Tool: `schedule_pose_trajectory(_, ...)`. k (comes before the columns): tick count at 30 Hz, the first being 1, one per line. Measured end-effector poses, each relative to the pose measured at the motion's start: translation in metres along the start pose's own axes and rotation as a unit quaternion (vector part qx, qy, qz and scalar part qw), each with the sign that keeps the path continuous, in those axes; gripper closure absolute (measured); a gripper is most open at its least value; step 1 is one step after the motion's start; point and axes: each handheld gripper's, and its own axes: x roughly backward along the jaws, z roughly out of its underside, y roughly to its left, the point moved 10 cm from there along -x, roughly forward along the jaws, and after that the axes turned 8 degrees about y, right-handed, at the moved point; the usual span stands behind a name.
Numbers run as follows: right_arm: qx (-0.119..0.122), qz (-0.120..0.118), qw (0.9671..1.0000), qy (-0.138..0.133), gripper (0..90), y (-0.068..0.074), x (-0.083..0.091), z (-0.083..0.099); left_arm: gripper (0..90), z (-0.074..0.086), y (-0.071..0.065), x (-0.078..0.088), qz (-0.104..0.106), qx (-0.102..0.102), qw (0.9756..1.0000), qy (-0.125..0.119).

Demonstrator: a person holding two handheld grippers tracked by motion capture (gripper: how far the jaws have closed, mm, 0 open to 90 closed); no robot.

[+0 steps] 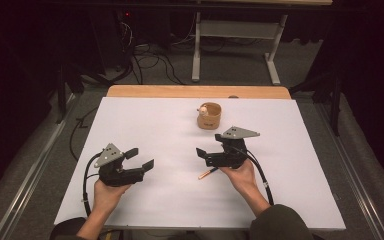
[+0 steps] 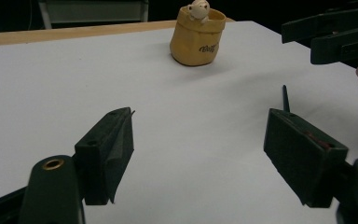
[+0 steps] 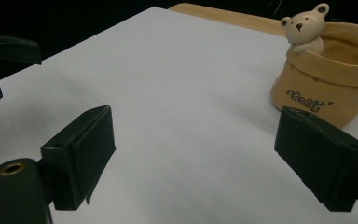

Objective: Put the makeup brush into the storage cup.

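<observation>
A dark room surrounds a white table [image 1: 155, 130] with a bare wooden strip along its far edge; beyond it stand the pale legs of another desk [image 1: 196, 55] and a tangle of cables [image 1: 150, 60] on grey carpet. Toward the far middle of the white surface sits a tan sack-shaped pot [image 1: 209, 116], upright, with a small cream bear figure [image 1: 203, 109] peeking over its rim. The left gripper [image 1: 142, 158] hovers over the near left of the table, jaws spread wide, gripping nothing. The right gripper [image 1: 204, 153] is near the centre, short of the pot, jaws likewise wide apart and empty. A thin pen [image 1: 207, 173] lies flat on the table just under the right hand, tip pointing left.
</observation>
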Motion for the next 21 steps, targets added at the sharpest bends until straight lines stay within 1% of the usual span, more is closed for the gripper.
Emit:
schedule_pose_trajectory(2,0.002,-0.002,1.0000,0.006,14.3,0.0001,0.0000,-0.0002,24.7,0.0001,0.0005,0.0004,0.000,0.002,1.0000,0.000)
schedule_pose_trajectory(3,0.008,0.000,0.9999,0.015,16.0,-0.0001,0.0002,0.0004,24.7,-0.0001,0.0007,0.0006,0.000,0.003,1.0000,-0.001)
schedule_pose_trajectory(4,0.008,0.000,0.9999,0.015,16.0,-0.0001,0.0002,0.0004,24.7,-0.0003,0.0009,0.0005,0.000,0.002,1.0000,-0.001)
schedule_pose_trajectory(7,0.014,0.011,0.9993,0.033,16.9,-0.0014,0.0003,0.0022,24.7,0.0000,0.0002,-0.0007,0.000,0.001,1.0000,0.001)
schedule_pose_trajectory(11,0.029,0.018,0.9984,0.045,17.4,-0.0025,0.0014,0.0015,24.7,0.0000,0.0002,-0.0001,0.000,0.001,1.0000,0.000)
schedule_pose_trajectory(14,0.035,0.019,0.9979,0.052,17.4,-0.0019,0.0020,0.0016,24.7,0.0001,0.0006,0.0004,0.000,0.003,1.0000,0.000)
schedule_pose_trajectory(15,0.042,0.019,0.9973,0.057,17.3,-0.0005,0.0024,0.0011,24.7,0.0000,0.0005,0.0004,0.000,0.003,1.0000,-0.001)
schedule_pose_trajectory(17,0.044,0.021,0.9969,0.062,17.3,-0.0001,0.0028,0.0010,24.7,-0.0001,0.0003,0.0000,0.000,0.002,1.0000,0.000)
schedule_pose_trajectory(18,0.055,0.025,0.9959,0.068,16.7,-0.0006,0.0029,0.0005,24.7,0.0000,-0.0001,-0.0003,0.001,0.001,1.0000,0.000)
schedule_pose_trajectory(19,0.059,0.030,0.9953,0.070,16.6,-0.0014,0.0033,0.0003,24.7,0.0000,-0.0001,-0.0003,0.001,0.001,1.0000,0.000)
schedule_pose_trajectory(20,0.059,0.030,0.9953,0.070,16.6,-0.0014,0.0033,0.0003,24.7,-0.0001,-0.0001,-0.0002,0.001,0.001,1.0000,0.000)
schedule_pose_trajectory(21,0.064,0.035,0.9944,0.075,16.6,-0.0022,0.0040,-0.0003,24.7,-0.0001,0.0000,-0.0001,0.001,0.002,1.0000,0.000)
